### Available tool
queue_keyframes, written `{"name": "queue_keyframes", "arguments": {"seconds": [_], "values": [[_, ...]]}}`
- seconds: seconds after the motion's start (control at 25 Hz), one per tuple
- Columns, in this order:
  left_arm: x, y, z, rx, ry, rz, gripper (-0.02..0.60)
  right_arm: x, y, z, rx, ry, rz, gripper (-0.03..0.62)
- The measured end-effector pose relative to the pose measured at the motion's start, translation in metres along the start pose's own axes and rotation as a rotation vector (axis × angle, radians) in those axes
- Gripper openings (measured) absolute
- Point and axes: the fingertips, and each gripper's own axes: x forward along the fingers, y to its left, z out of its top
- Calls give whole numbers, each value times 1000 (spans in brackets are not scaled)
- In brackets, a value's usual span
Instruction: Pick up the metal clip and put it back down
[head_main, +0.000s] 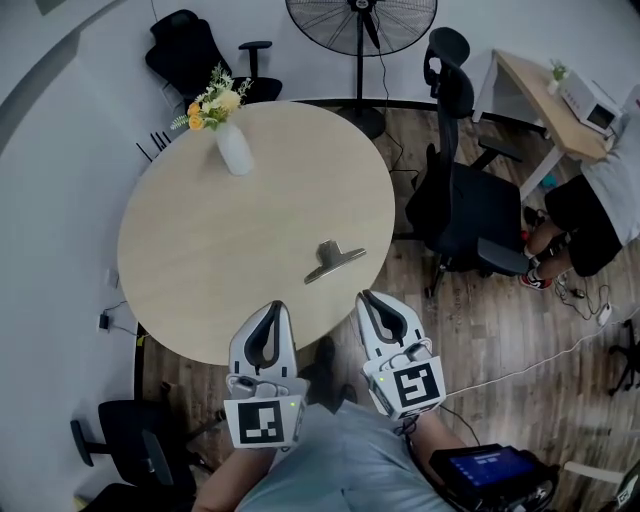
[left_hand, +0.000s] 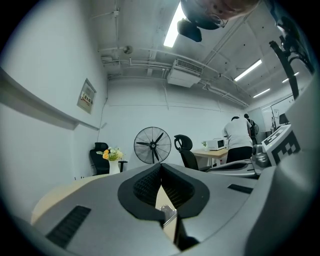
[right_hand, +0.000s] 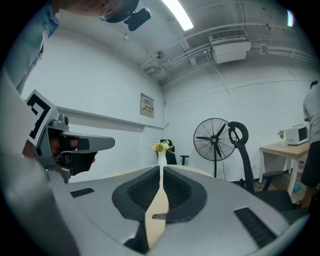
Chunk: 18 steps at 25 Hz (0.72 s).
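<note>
The metal clip (head_main: 333, 260) lies flat on the round wooden table (head_main: 200, 250), right of its middle. Both grippers hover at the near edge, short of the clip. My left gripper (head_main: 274, 306) is shut with nothing in it; through its narrow gap the left gripper view catches part of the clip (left_hand: 168, 215). My right gripper (head_main: 366, 297) is also shut and empty, its tips a short way in front of the clip. The right gripper view shows the clip (right_hand: 159, 216) as a thin sliver low between the pads.
A white vase of flowers (head_main: 229, 135) stands at the table's far side. A black office chair (head_main: 462, 195) sits to the right of the table, a floor fan (head_main: 362, 22) behind it. A person (head_main: 598, 205) sits at a desk at far right.
</note>
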Motion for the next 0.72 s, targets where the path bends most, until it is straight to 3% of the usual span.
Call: {"name": "queue_keyframes", "arguments": {"seconds": [0.36,0.72], "values": [[105,48,-53,-61,109,-13,18,107,-36,-40,38,39,10,51],[190,91,-123,-110,229,-32,18,196,-61,-116,119,215,4,52]]}}
